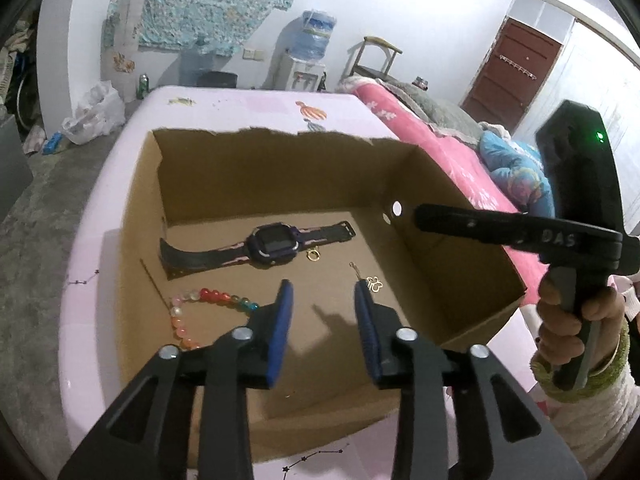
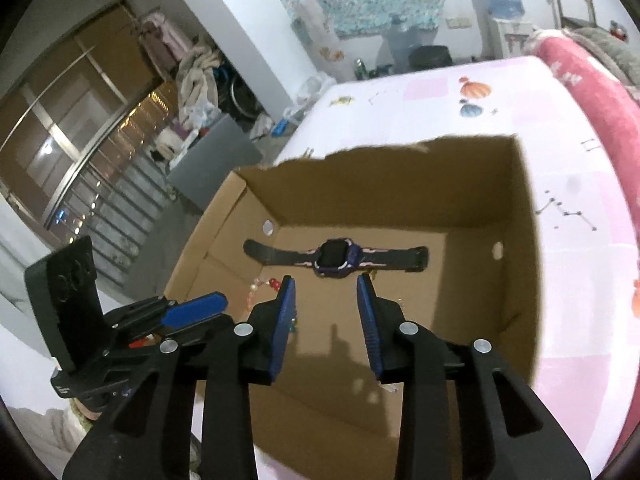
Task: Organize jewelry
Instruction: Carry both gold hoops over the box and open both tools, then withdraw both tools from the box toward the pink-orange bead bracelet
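An open cardboard box (image 1: 460,280) sits on a pink table. On its floor lie a dark purple smartwatch (image 1: 272,246), a coloured bead bracelet (image 1: 192,312), a small gold ring (image 1: 313,256) and a gold earring (image 1: 374,283). My left gripper (image 1: 323,292) is open and empty above the box floor, the bracelet to its left. My right gripper (image 2: 326,286) is open and empty, hovering over the box in front of the watch (image 2: 336,259). The right gripper also shows in the left wrist view (image 1: 424,216) at the box's right wall. The bracelet (image 2: 260,286) is partly hidden.
The table (image 1: 92,280) has a pink printed cloth. A pink-covered bed (image 1: 440,148) runs along the right. A water dispenser (image 1: 308,60), a chair (image 1: 372,58) and bags stand by the far wall. A grey box (image 2: 216,160) and stairs lie left of the table.
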The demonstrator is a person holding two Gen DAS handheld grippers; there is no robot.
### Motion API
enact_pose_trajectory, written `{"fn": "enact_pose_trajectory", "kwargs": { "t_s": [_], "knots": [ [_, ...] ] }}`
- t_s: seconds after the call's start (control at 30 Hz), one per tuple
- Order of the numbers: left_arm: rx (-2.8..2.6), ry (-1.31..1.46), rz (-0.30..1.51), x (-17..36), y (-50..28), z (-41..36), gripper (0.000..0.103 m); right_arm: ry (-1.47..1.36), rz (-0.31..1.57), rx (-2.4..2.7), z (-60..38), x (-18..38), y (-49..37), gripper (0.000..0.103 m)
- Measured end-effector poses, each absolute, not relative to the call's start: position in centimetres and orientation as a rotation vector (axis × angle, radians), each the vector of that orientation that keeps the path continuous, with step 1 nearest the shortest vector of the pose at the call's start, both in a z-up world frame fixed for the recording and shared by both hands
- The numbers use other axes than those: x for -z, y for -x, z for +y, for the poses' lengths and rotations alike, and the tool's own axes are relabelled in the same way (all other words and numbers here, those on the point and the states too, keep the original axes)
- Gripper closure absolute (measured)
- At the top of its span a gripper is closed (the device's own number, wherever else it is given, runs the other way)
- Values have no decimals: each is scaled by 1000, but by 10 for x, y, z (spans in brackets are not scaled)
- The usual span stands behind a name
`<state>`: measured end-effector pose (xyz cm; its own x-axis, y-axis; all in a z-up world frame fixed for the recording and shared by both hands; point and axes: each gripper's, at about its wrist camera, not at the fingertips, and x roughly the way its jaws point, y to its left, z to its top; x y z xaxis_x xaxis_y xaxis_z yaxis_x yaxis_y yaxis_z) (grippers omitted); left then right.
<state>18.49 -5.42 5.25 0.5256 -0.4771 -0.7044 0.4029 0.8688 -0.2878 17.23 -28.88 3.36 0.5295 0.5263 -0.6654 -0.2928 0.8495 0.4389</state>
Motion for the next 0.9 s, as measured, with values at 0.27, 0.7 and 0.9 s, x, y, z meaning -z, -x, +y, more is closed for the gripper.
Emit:
{"fn": "enact_pose_trajectory", "kwargs": {
  "t_s": [0.27,0.7,0.9],
  "knots": [
    [503,69,816,-74,-159,-44,35,-376,747,-439,-333,-66,-120,55],
    [569,-84,764,-79,-70,-62,6,-530,715,-253,-395,-28,-11,49],
    [469,-166,903,-24,-65,-81,6,-543,867,-170,-385,30,-21,61]
  ]
}}
